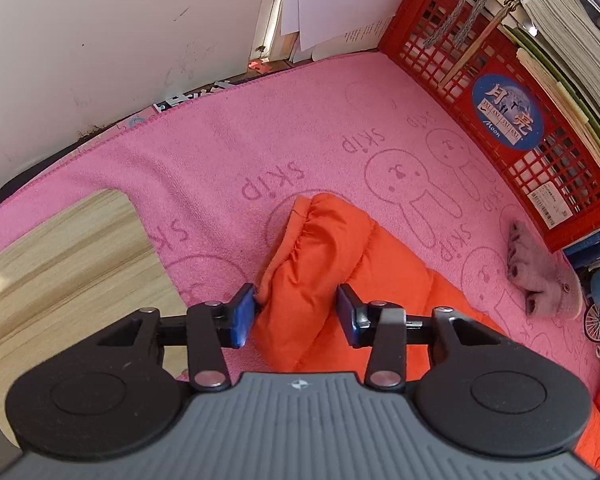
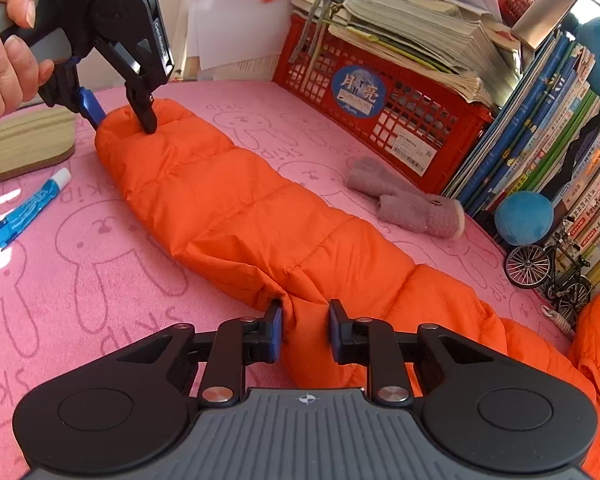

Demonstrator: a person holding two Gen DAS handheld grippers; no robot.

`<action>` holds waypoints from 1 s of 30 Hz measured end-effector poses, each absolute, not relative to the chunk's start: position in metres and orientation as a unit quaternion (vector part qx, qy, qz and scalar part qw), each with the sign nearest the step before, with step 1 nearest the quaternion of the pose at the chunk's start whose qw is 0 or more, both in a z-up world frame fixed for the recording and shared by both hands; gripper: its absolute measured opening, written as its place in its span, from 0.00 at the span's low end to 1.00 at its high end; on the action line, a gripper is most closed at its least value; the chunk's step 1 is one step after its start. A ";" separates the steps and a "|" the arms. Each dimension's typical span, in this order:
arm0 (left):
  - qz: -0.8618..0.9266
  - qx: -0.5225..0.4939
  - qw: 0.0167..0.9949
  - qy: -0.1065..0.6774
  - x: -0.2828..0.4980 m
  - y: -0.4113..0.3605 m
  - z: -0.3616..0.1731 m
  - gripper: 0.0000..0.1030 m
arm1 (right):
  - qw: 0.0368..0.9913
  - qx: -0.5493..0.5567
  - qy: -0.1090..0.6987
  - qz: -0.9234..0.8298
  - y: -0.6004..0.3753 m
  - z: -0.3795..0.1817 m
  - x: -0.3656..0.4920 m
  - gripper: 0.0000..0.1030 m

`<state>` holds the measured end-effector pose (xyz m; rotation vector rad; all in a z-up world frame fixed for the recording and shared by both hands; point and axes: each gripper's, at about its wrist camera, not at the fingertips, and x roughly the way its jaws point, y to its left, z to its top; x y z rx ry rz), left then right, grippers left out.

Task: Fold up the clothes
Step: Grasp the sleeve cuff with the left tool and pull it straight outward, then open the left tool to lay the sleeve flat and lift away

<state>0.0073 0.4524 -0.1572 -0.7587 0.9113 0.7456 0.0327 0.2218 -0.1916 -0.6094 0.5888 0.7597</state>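
An orange puffer jacket sleeve (image 2: 228, 200) lies stretched across the pink towel (image 2: 80, 280). Its cuff end (image 1: 320, 240) sits between the jaws of my left gripper (image 1: 296, 312), which straddle the cuff with a wide gap and do not pinch it. In the right wrist view the left gripper (image 2: 124, 116) is at the far cuff, one finger pressing on the fabric. My right gripper (image 2: 305, 330) straddles a bunched fold of the sleeve near the shoulder, jaws partly apart with fabric between them. More of the jacket (image 2: 596, 344) lies at the right edge.
A red crate (image 2: 380, 112) with papers stands at the back. Books (image 2: 560, 152) line the right side. Grey mittens (image 2: 412, 204), a blue ball (image 2: 524, 218), a model bicycle (image 2: 548, 268), a blue tube (image 2: 28, 210) and a wooden board (image 1: 60, 264) lie around.
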 end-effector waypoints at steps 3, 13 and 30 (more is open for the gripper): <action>0.345 -0.355 0.772 0.398 0.017 0.463 -0.148 0.19 | 0.859 -0.250 0.285 0.346 0.230 -0.178 0.052 0.11; 0.361 -0.323 0.783 0.389 0.009 0.477 -0.132 0.21 | 0.844 -0.223 0.314 0.373 0.271 -0.185 0.062 0.08; 0.186 -0.073 0.884 0.423 0.062 0.260 -0.151 0.41 | 0.916 -0.283 0.223 0.178 0.085 -0.149 0.041 0.99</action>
